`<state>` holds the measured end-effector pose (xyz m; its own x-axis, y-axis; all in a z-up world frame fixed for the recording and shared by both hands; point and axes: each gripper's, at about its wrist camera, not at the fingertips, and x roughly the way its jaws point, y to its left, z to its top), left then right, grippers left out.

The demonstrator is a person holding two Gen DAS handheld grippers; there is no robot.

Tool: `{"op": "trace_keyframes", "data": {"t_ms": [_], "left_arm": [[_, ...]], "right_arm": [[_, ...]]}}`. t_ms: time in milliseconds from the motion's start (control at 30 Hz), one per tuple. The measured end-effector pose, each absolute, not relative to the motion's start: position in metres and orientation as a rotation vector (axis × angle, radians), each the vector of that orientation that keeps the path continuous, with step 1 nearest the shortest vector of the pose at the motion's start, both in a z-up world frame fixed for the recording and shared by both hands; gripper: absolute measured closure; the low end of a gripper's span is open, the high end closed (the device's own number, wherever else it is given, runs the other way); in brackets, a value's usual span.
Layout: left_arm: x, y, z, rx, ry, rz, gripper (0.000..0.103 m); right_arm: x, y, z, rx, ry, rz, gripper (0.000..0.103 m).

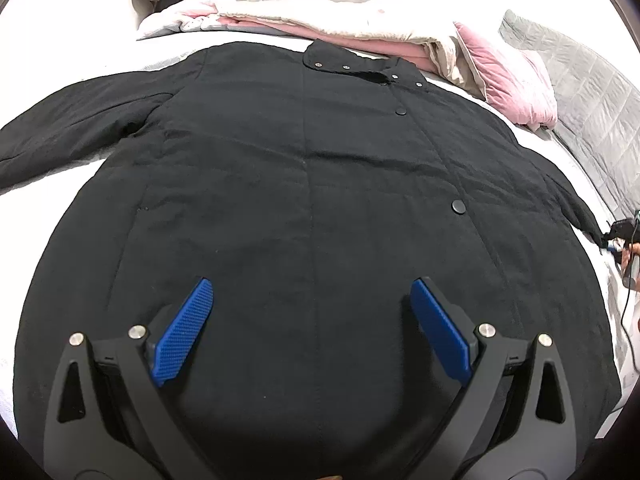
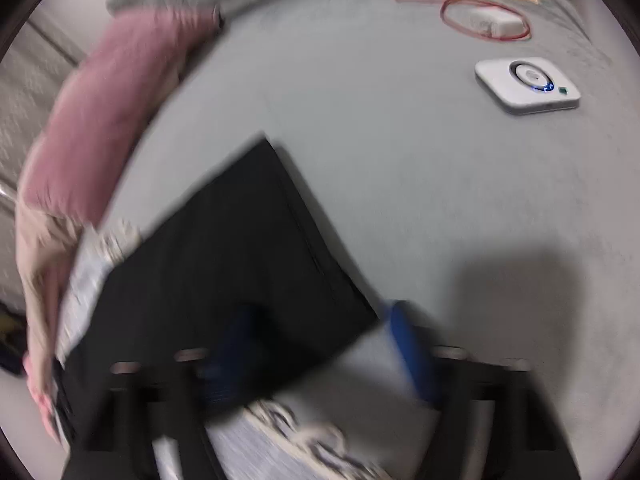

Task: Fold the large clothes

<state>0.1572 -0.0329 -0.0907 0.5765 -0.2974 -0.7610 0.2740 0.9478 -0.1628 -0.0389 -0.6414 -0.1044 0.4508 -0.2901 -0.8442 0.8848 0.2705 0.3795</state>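
Where sleeve (image 2: pixel 224 264) ends, bare sheet (image 2: pixel 400 168)

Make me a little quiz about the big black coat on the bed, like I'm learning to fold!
1. True or false: the black coat lies spread out flat on the bed.
2. What colour is the pillow near the coat's collar? A pink, B green, C yellow.
3. Fill in: the jaws of the left gripper are ____ above the coat.
Key: 1 true; 2 A; 3 open.
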Motion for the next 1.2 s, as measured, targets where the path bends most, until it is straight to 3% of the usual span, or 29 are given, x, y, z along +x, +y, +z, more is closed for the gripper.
{"op": "trace_keyframes", "data": {"t_ms": [33, 133, 233, 300, 433, 500, 633, 1200], "left_arm": [[0.157, -0.033, -0.092, -0.024, 0.898, -0.334, 0.004], [0.158, -0.035, -0.093, -0.014, 0.903, -0.330, 0.004], [0.157, -0.039, -0.095, 0.008, 0.904, -0.323, 0.004], [0.157, -0.040, -0.095, 0.020, 0.906, -0.320, 0.004], [0.157, -0.040, -0.095, 0.031, 0.918, -0.321, 0.004], [0.158, -0.040, -0.094, 0.037, 0.927, -0.315, 0.004], [0.157, -0.039, -0.088, 0.022, 0.963, -0.311, 0.004], [0.195, 0.073, -0.030, -0.233, 1.008, -0.110, 0.004]], "right_arm": [[-0.035, -0.640, -0.099, 0.954, 0.718, -0.891, 0.088], [-0.020, -0.633, -0.076, 0.723, 0.713, -0.947, 0.090], [0.006, -0.638, -0.096, 0.485, 0.930, -1.062, 0.087], [0.009, -0.629, -0.101, 0.450, 0.929, -1.113, 0.082], [0.015, -0.597, -0.099, 0.337, 0.957, -1.121, 0.053], [0.012, -0.581, -0.091, 0.281, 0.964, -1.056, 0.046], [0.006, -0.556, -0.069, 0.330, 0.933, -0.912, 0.036], [0.015, -0.395, 0.033, 0.663, 0.707, -0.620, 0.019]]}}
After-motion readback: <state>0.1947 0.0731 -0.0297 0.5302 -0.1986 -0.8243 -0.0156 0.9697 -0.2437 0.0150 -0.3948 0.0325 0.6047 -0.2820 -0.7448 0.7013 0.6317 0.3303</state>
